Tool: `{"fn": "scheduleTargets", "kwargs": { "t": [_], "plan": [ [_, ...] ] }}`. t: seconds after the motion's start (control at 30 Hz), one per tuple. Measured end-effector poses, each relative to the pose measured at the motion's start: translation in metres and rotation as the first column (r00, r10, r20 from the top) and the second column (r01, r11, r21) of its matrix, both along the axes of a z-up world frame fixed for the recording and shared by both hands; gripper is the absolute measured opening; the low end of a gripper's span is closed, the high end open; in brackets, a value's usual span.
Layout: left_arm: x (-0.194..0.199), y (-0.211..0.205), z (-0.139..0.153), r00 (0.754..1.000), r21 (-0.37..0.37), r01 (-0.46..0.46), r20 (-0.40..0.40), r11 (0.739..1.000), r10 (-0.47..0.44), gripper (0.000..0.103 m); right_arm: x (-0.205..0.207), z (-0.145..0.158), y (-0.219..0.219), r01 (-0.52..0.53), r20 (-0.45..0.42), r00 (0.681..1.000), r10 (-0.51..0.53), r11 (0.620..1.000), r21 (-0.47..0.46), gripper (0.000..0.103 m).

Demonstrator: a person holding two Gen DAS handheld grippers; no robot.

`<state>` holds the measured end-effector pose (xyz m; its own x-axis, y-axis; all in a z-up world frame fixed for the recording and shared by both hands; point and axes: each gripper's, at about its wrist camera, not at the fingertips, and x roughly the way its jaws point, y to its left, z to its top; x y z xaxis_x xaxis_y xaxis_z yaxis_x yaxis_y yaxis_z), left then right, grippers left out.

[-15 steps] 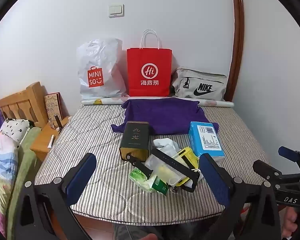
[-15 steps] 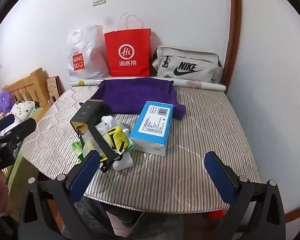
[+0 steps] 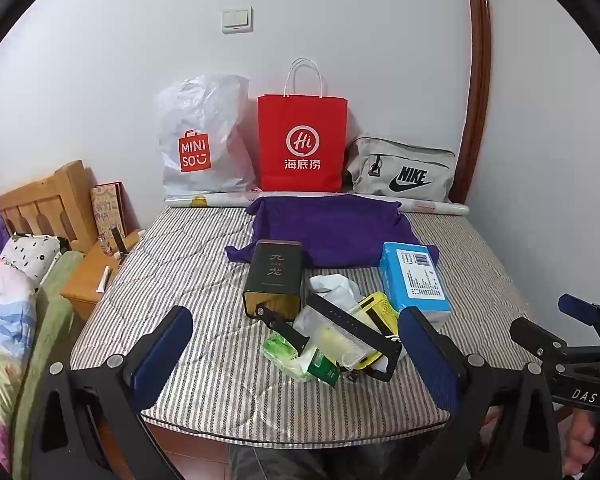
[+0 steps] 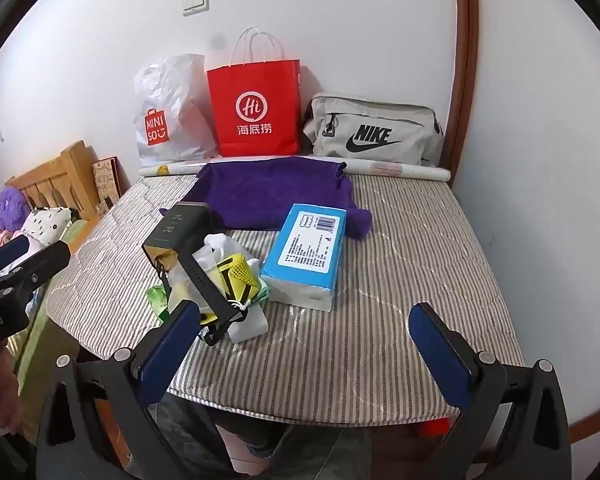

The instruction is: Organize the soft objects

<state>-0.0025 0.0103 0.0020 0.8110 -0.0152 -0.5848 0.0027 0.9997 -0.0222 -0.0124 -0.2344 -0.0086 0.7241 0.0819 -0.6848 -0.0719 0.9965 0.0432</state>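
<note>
Plain white bedroom corner

A white wall carries a light switch; a dark wooden trim rises at right. A wooden headboard and low wooden stand sit left.

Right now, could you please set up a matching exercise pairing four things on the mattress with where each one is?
Things:
1. red paper bag
2. purple towel
3. blue tissue pack
4. dark tin

Places:
A. spread flat in front of the bags
B. lying at the right of the pile
C. standing against the wall, between the white bag and the grey bag
D. lying at the left of the pile

Pairs: 1-C, 2-A, 3-B, 4-D
</note>
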Motion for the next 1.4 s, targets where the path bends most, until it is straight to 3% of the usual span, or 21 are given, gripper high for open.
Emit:
{"fn": "scheduleTargets", "kwargs": {
  "t": [1.4],
  "plan": [
    [-0.0061, -0.0006, -0.0025, 1.0, 0.001, -0.019, 0.005, 1.0, 0.019, 0.103, -0.0039, 0.0013, 0.0008, -0.006, 0.007, 1.0, 0.006, 1.0, 0.006, 0.103]
  ]
}}
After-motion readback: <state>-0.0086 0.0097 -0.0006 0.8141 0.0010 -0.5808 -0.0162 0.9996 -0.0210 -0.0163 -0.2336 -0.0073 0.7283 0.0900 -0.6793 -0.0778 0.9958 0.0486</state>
